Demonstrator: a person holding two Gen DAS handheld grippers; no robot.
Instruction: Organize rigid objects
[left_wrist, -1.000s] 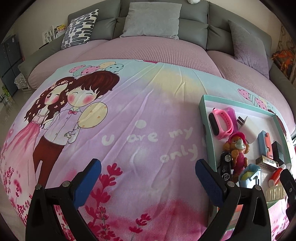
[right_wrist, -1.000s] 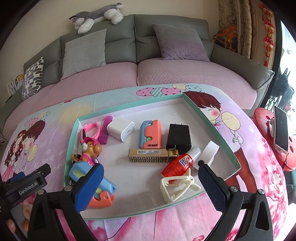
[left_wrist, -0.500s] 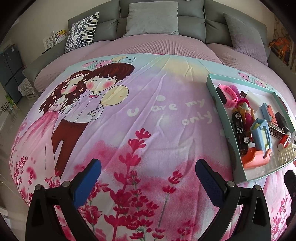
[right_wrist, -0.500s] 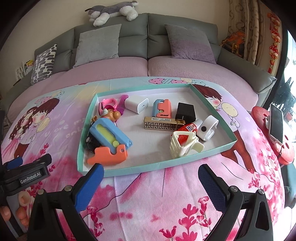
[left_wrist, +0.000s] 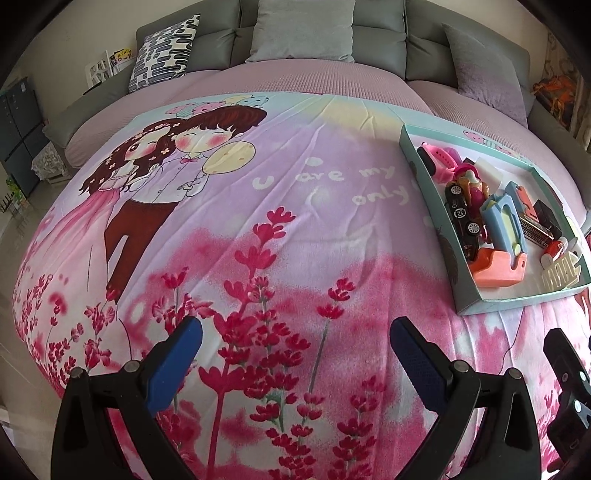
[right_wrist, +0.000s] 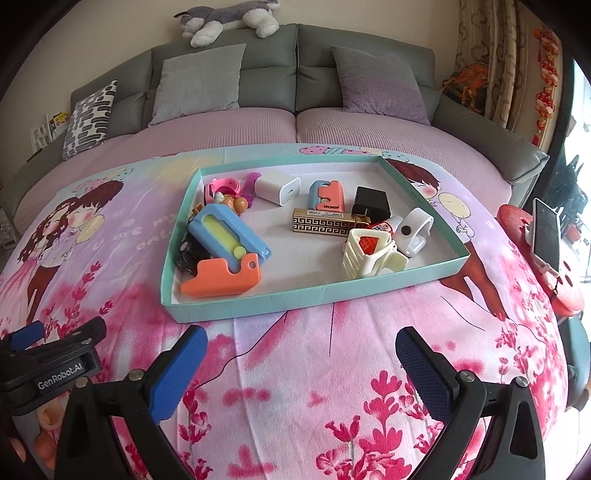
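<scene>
Each hand-held gripper (right_wrist: 297, 350) — black frame, silver screws, blue textured pads (right_wrist: 424, 376) — reads "GenRobot.AI".

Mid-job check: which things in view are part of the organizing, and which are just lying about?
Job items: teal tray; white charger; black charger; gold patterned box; cream hair claw; blue-and-orange toy; toy car.

Lying about: printed blanket; cushions; plush husky; phone.

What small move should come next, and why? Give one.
Probably bring the right gripper forward over the tray toward the cream hair clip. Both grippers hang short of the tray, jaws open and empty, and the clip sits nearest the right one.
</scene>
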